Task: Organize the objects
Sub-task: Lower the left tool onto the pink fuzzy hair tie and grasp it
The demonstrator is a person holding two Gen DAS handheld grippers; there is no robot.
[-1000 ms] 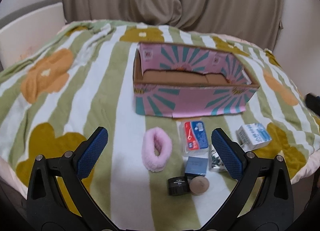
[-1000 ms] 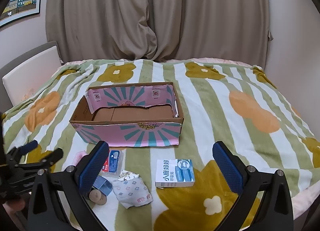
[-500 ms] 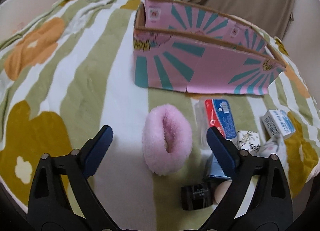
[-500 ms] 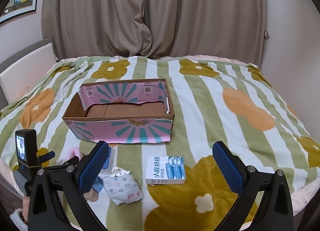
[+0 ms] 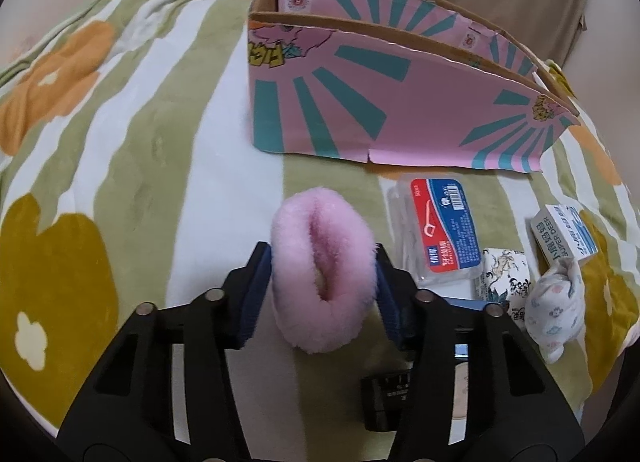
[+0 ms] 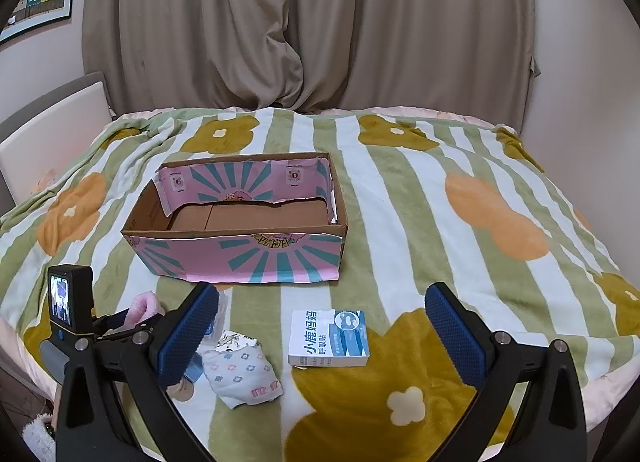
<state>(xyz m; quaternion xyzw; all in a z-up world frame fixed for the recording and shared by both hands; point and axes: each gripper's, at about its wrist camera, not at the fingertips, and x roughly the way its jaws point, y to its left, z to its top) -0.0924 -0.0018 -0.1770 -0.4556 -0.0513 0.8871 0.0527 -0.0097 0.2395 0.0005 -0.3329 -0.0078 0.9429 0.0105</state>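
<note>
Scrunchie (image 5: 324, 270), pink and fluffy, sits clamped between the blue pads of the left tool (image 5: 323, 294), each pad pressed into a long side of the loop; its long axis runs straight ahead along the fingers, and it rests on the bed's striped blanket (image 5: 120, 166). The coming move, as I judge it, turns on the pink box (image 5: 384, 102): it lies ahead of this tool and slightly to its right, near wall facing the tool, so the scrunchie must rise over that rim before going forward. Room to the tool's left is bare blanket; close on its right lie a floss pick case (image 5: 444, 234), a small patterned packet (image 5: 504, 274) and a floral sock (image 5: 556, 306), so drifting that way risks a nudge. The right tool (image 6: 324, 338) hangs with its fingers spread wide and holding nothing, a blue-and-white carton (image 6: 332, 340) on the blanket between them and the box's open top beyond. The left tool is the one placed to act.
</note>
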